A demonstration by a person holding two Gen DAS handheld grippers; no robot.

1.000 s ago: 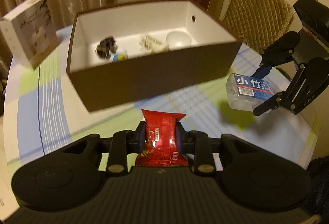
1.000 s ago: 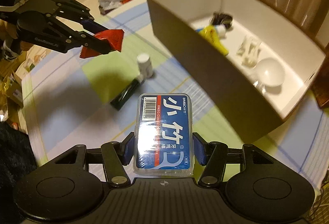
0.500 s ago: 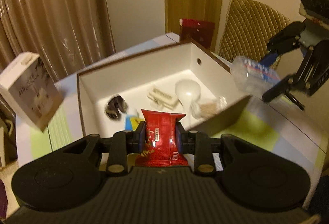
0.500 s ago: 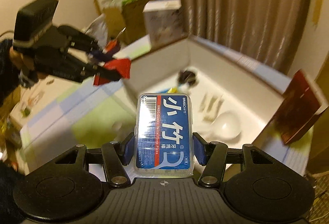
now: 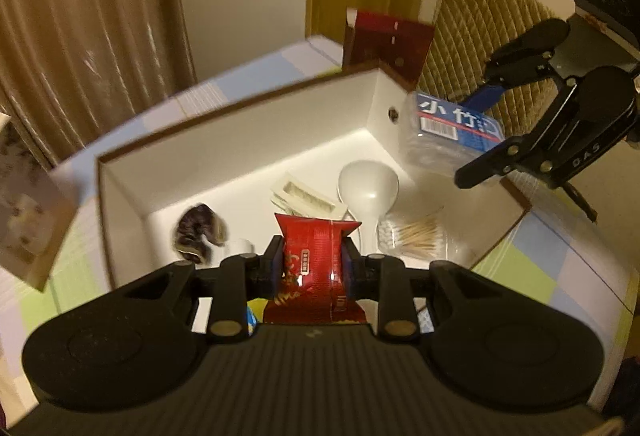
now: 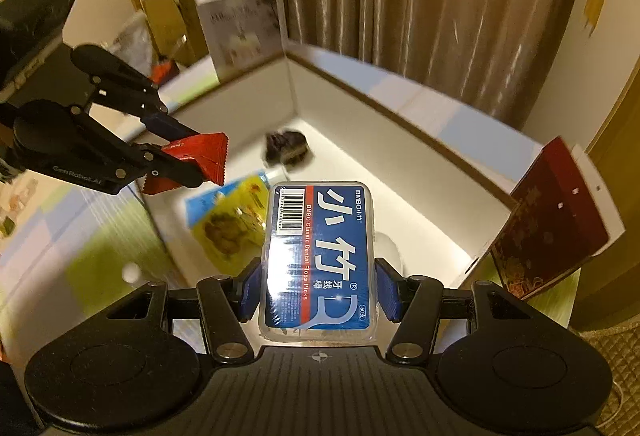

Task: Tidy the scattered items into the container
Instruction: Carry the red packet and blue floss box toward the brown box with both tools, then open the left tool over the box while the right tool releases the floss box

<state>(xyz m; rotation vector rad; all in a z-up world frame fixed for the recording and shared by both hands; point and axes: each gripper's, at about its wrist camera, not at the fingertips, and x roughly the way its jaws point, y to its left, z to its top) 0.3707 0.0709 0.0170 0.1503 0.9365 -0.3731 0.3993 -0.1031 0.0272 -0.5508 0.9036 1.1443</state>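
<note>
Both grippers have travelled from beside the box to above its open top since the earlier frames, each carrying the same item as before. Clamped in the left gripper is a red snack packet, pinched between the 2 blue pads and hanging over the near part of the box, a brown container with white inner walls. Held across its width by the right gripper is a clear floss-pick case with a blue label, the pads pressing on both long sides; from the left wrist view this case hovers over the box's right-hand corner. Inside the box lie a dark crumpled item toward the left wall, a pale ridged piece near the middle, a white spoon to its right, and a clear pack of cotton swabs against the near right wall. From the right wrist view a yellow and blue tube also lies on the box floor, beneath the red packet. Behind the box's far corner leans a dark red carton, and a white printed carton stands just outside the box's opposite corner. Under the box, a checked tablecloth in green, blue and white covers the table.
</note>
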